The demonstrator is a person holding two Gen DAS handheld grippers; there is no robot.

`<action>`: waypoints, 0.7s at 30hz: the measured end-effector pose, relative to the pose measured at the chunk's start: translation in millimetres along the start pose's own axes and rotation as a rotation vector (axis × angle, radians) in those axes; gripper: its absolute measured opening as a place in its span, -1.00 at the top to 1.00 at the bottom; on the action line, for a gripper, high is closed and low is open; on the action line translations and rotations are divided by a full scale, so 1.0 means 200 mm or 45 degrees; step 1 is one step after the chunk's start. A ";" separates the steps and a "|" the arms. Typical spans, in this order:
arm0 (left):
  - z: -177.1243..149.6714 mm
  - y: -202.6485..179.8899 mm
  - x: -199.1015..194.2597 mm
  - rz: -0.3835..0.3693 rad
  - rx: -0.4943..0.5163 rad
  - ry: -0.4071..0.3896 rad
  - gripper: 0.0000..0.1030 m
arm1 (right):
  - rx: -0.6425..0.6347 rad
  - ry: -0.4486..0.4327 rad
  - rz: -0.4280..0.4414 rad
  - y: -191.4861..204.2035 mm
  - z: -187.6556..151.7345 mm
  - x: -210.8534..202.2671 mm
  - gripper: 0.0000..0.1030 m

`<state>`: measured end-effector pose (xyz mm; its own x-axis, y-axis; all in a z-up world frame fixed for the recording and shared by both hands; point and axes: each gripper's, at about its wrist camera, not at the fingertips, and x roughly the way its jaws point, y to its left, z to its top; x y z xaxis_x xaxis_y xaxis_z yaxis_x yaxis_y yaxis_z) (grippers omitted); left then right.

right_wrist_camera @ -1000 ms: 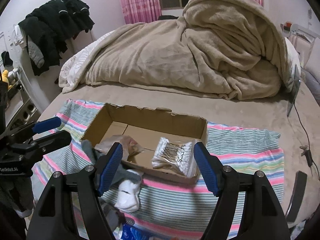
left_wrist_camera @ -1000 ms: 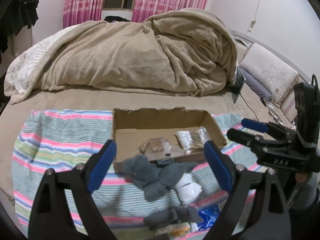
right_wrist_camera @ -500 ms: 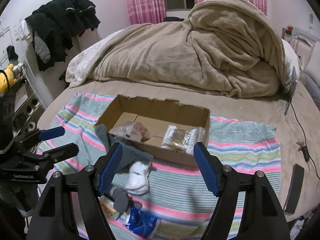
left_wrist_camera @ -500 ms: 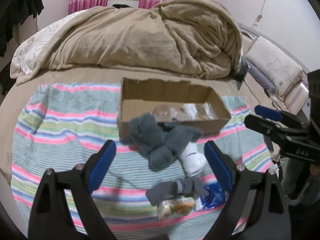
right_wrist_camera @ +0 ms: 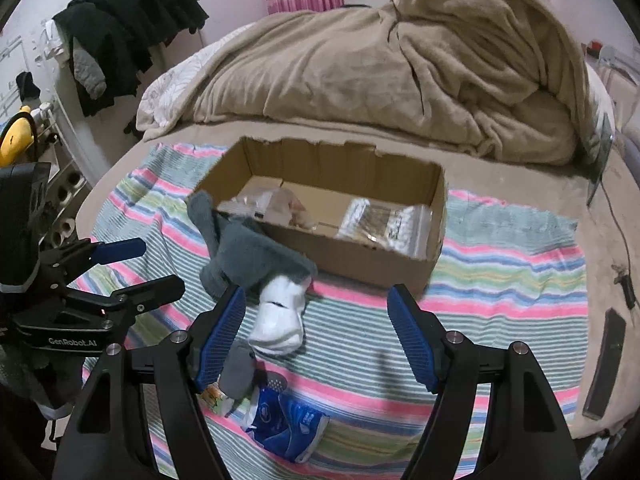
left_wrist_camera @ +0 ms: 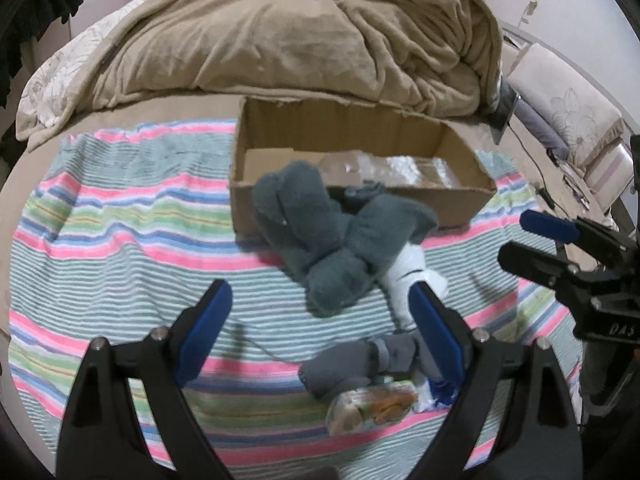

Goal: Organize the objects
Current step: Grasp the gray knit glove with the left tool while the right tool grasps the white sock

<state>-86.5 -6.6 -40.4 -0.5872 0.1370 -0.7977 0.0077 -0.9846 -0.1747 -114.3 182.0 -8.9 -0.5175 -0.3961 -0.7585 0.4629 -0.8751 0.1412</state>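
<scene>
A shallow cardboard box sits on a striped cloth on the bed, with clear plastic bags inside. A grey-green sock bundle leans on the box's near wall, a white sock beside it. Nearer lie a small grey sock, a printed tissue pack and a blue packet. My left gripper hangs open above the cloth, just short of the socks. My right gripper is open too, empty, with the white sock near its left finger.
A heaped tan blanket fills the bed behind the box. Pillows lie at the right; dark clothes hang at the left. A cable and a dark flat bar rest on the bed's right side.
Both grippers have sunk and tipped downward toward the cloth, so the small grey sock, tissue pack and blue packet have come fully into view. Jaws stay as wide as before.
</scene>
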 end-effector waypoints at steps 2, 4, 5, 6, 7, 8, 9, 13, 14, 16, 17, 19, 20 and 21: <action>-0.01 0.00 0.04 0.001 0.003 0.012 -0.77 | 0.004 0.021 0.008 0.00 -0.02 0.04 -0.48; -0.01 0.00 0.09 0.009 0.008 0.032 -0.77 | 0.011 0.039 0.015 -0.01 -0.03 0.07 -0.48; -0.01 0.00 0.11 0.012 0.011 0.039 -0.77 | 0.018 0.051 0.021 -0.02 -0.04 0.10 -0.48; -0.01 0.01 0.12 0.017 0.014 0.044 -0.77 | 0.021 0.061 0.023 -0.02 -0.04 0.12 -0.48; -0.01 0.01 0.14 0.019 0.017 0.050 -0.77 | 0.024 0.072 0.026 -0.02 -0.05 0.14 -0.48; -0.01 0.01 0.15 0.018 0.019 0.055 -0.77 | 0.027 0.085 0.031 -0.02 -0.05 0.16 -0.48; -0.01 0.01 0.17 0.018 0.019 0.060 -0.77 | 0.029 0.094 0.035 -0.02 -0.06 0.18 -0.48; -0.01 0.01 0.23 0.016 0.027 0.082 -0.77 | 0.038 0.125 0.062 -0.03 -0.06 0.25 -0.48; -0.01 0.01 0.25 0.013 0.029 0.088 -0.77 | 0.044 0.133 0.074 -0.03 -0.06 0.27 -0.48; -0.01 0.01 0.28 0.007 0.032 0.104 -0.77 | 0.061 0.148 0.101 -0.03 -0.06 0.30 -0.48; -0.01 0.01 0.30 0.008 0.035 0.111 -0.77 | 0.071 0.155 0.118 -0.04 -0.06 0.32 -0.48; -0.01 0.00 0.33 0.012 0.046 0.114 -0.75 | 0.073 0.163 0.126 -0.03 -0.05 0.34 -0.48; -0.01 0.00 0.34 0.012 0.048 0.115 -0.75 | 0.070 0.170 0.133 -0.02 -0.05 0.36 -0.48; -0.01 0.00 0.35 0.010 0.047 0.110 -0.71 | 0.067 0.178 0.139 -0.02 -0.05 0.37 -0.48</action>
<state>-125.4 2.8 -97.3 -0.5149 0.1363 -0.8463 -0.0187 -0.9888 -0.1479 -146.7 159.0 -71.9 -0.3597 -0.4504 -0.8172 0.4705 -0.8439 0.2579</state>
